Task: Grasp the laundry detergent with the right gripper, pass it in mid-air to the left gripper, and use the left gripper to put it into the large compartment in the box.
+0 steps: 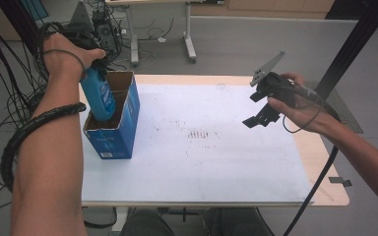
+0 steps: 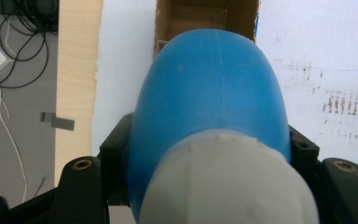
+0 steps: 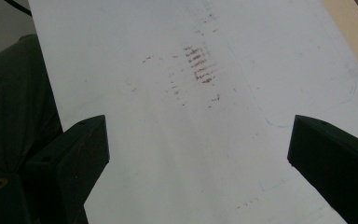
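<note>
My grippers are black: the left gripper has brass screw holes, the right gripper a grey three-cornered plate. A black ribbed cable winds around my left forearm.

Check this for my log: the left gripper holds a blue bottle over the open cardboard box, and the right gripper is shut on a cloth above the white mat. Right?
Not quite. The right gripper holds no cloth: the right gripper view shows its jaws wide apart with nothing between them, above the white mat. The rest stands: the left gripper holds the blue bottle over the open cardboard box.
</note>
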